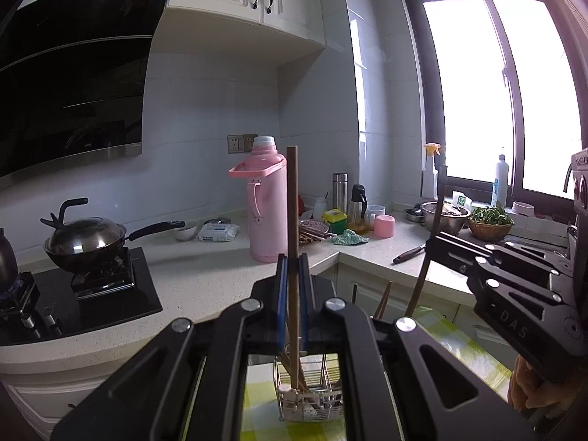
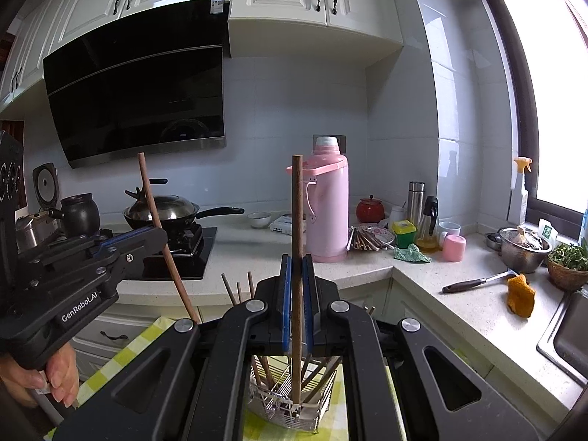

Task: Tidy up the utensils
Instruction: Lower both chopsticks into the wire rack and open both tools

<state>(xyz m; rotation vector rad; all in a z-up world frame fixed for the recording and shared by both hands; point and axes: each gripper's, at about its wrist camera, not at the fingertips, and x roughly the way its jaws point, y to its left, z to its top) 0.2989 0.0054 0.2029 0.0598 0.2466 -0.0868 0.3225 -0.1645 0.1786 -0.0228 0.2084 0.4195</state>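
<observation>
Above the wire rack (image 2: 294, 400), each hand-held gripper — left (image 1: 293, 275), right (image 2: 297, 275) — clamps one upright chopstick (image 1: 292, 198) (image 2: 297, 202), lower ends near the rack's rim.

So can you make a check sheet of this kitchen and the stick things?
Surface: speckled white counter; green checked cloth under the holder.
Job's things: wire utensil holder with chopsticks; more on a plate.
Clutter: pink thermos, ladle, covered wok.
Grippers: left hand-held gripper shut on a chopstick; right hand-held gripper shut on another chopstick.
Cables: nothing seen.
Surroundings: window, range hood.
</observation>
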